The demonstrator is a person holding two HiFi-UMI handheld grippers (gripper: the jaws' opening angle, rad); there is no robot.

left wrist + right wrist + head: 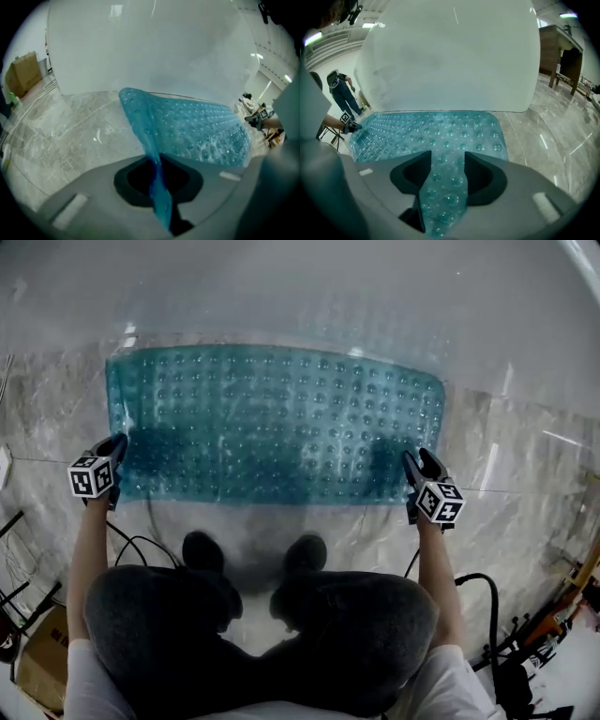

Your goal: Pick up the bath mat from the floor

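Teal bath mat (281, 423), floor (525, 456). My left gripper (116, 443), nearly closed, pinches its edge; my right gripper (411, 459), half-wide, clamps a fold, as the gripper views alone show.

One bath mat (281, 418), two tongs (116, 442) (413, 461), two shoes (202, 549) (306, 551)
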